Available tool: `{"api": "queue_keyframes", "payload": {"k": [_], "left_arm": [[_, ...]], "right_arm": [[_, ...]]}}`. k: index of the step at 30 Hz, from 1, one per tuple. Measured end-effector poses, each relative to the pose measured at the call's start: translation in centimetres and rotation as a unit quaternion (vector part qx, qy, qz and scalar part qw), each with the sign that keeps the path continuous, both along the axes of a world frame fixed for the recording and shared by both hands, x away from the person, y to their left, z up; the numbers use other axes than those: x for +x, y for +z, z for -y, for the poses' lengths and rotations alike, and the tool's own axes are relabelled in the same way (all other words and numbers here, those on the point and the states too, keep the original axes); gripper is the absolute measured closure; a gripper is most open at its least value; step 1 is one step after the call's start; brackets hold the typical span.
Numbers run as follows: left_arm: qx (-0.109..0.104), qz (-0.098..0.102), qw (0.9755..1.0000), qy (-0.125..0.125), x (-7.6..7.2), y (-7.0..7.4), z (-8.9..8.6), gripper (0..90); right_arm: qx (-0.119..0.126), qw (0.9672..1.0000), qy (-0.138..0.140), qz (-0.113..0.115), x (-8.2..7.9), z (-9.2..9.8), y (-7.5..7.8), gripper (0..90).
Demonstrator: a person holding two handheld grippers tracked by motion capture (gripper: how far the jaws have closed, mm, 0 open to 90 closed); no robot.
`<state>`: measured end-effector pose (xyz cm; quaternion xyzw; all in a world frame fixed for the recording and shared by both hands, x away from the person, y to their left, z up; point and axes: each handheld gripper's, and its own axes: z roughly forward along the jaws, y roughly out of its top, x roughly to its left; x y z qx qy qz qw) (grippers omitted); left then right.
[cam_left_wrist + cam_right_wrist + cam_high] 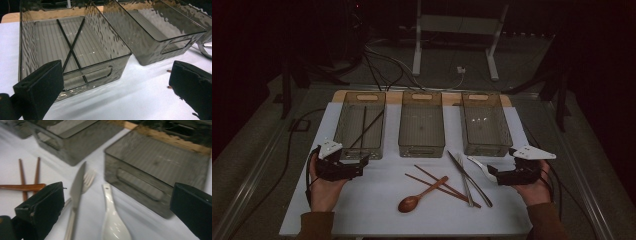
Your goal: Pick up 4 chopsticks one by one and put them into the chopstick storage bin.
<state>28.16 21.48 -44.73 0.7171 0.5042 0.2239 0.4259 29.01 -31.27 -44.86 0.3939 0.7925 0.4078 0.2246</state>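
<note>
The person is wearing brown sleeves [314, 222] at both wrists. Each black gripper, left [364, 161] and right [490, 171], is carrying a pale three-cornered plate [532, 152] and trailing a black cable [308, 175].

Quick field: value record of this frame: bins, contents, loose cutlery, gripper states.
bins: three smoky clear bins in a row, left bin, middle bin, right bin
left bin contents: two black chopsticks, crossed
middle bin contents: nothing seen
right bin contents: nothing seen
loose on white mat: wooden spoon, brown chopsticks, knife, fork, white spoon
left gripper: open, holds nothing, near left bin
right gripper: open, holds nothing, aimed at white spoon
</note>
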Motion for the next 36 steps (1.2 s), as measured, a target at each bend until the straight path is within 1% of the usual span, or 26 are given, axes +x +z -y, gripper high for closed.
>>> {"api": "queue_keyframes", "payload": {"k": [1, 2, 3, 6, 7, 8, 11, 13, 15, 16, 17, 18, 19, 20, 21, 22, 24, 25, 26, 27, 28, 29, 32, 33, 36], "left_arm": [[-0.001, 0.000, 1.0000, 0.000, 0.0, 0.0, -0.1, 0.8], [-0.002, 0.000, 1.0000, 0.002, -0.1, -0.1, -0.1, 0.8], [-0.003, 0.000, 1.0000, 0.002, -0.1, -0.1, -0.1, 0.8], [-0.001, -0.003, 1.0000, 0.002, -0.2, -0.3, -0.1, 0.8], [-0.002, -0.003, 1.0000, 0.002, -0.2, -0.3, 0.0, 0.8], [-0.001, -0.003, 1.0000, 0.001, -0.2, -0.4, 0.0, 0.8], [-0.001, -0.005, 1.0000, 0.001, -0.2, -0.5, 0.0, 0.8], [0.000, -0.005, 1.0000, 0.001, -0.2, -0.5, 0.0, 0.8], [-0.001, -0.005, 1.0000, 0.000, -0.2, -0.5, 0.1, 0.8], [0.000, -0.005, 1.0000, 0.000, -0.3, -0.5, 0.1, 0.8], [0.000, -0.006, 1.0000, -0.001, -0.3, -0.5, 0.1, 0.8], [0.000, -0.006, 1.0000, -0.001, -0.3, -0.5, 0.1, 0.8], [-0.001, -0.006, 1.0000, -0.001, -0.3, -0.5, 0.1, 0.8], [-0.001, -0.005, 1.0000, -0.001, -0.3, -0.5, 0.1, 0.8], [-0.002, -0.005, 1.0000, 0.000, -0.3, -0.5, 0.1, 0.8], [-0.001, -0.005, 1.0000, 0.001, -0.3, -0.5, 0.0, 0.8], [0.000, -0.006, 1.0000, 0.001, -0.3, -0.5, 0.0, 0.8], [-0.001, -0.006, 1.0000, 0.002, -0.3, -0.5, -0.1, 0.8], [-0.001, -0.006, 1.0000, 0.002, -0.3, -0.6, -0.1, 0.8], [-0.002, -0.007, 1.0000, 0.002, -0.3, -0.6, -0.1, 0.8], [-0.002, -0.007, 1.0000, 0.002, -0.3, -0.6, -0.1, 0.8], [-0.001, -0.007, 1.0000, 0.003, -0.3, -0.6, -0.1, 0.8], [-0.001, -0.007, 1.0000, 0.003, -0.3, -0.6, -0.2, 0.8], [-0.001, -0.007, 1.0000, 0.004, -0.3, -0.6, -0.2, 0.8], [-0.002, -0.007, 1.0000, 0.005, -0.3, -0.6, -0.2, 0.8]], "right_arm": [[-0.008, 0.9999, 0.013, -0.005, 0.2, -0.8, 0.0, 0.0], [-0.008, 0.9999, 0.013, -0.005, 0.2, -0.8, 0.0, 0.0], [-0.018, 0.9993, 0.028, -0.013, 0.4, -1.7, -0.1, 0.0], [-0.028, 0.9981, 0.050, -0.022, 0.4, -3.0, -0.3, 0.0], [-0.028, 0.9981, 0.050, -0.022, 0.4, -3.0, -0.3, 0.0], [-0.031, 0.9973, 0.061, -0.028, 0.4, -3.7, -0.5, 0.0], [-0.034, 0.9958, 0.075, -0.039, 0.3, -4.8, -0.7, 0.0], [-0.036, 0.9952, 0.081, -0.042, 0.3, -5.2, -0.8, 0.0], [-0.042, 0.9932, 0.093, -0.056, 0.3, -6.1, -1.1, 0.0], [-0.042, 0.9932, 0.093, -0.056, 0.3, -6.1, -1.1, 0.0], [-0.043, 0.9919, 0.100, -0.065, 0.3, -6.7, -1.3, 0.0], [-0.047, 0.9912, 0.103, -0.068, 0.3, -6.9, -1.4, 0.0], [-0.047, 0.9912, 0.103, -0.068, 0.3, -6.9, -1.4, 0.0], [-0.052, 0.9894, 0.111, -0.078, 0.4, -7.4, -1.7, 0.0], [-0.052, 0.9894, 0.111, -0.078, 0.4, -7.4, -1.7, 0.0], [-0.056, 0.9884, 0.114, -0.083, 0.4, -7.7, -1.9, 0.0], [-0.061, 0.9878, 0.114, -0.087, 0.3, -8.2, -2.2, 4.6], [-0.065, 0.9869, 0.116, -0.091, 0.2, -8.4, -2.3, 6.2], [-0.069, 0.9852, 0.121, -0.100, 0.1, -8.8, -2.5, 11.6], [-0.069, 0.9847, 0.122, -0.104, 0.0, -9.1, -2.6, 14.3], [-0.069, 0.9847, 0.122, -0.104, 0.0, -9.1, -2.6, 14.3], [-0.073, 0.9831, 0.127, -0.110, 0.0, -9.5, -2.8, 17.9], [-0.080, 0.9815, 0.131, -0.114, -0.1, -9.8, -3.1, 23.0], [-0.086, 0.9796, 0.137, -0.120, -0.1, -10.1, -3.3, 30.7], [-0.089, 0.9763, 0.144, -0.134, -0.1, -10.4, -3.7, 42.6]]}}
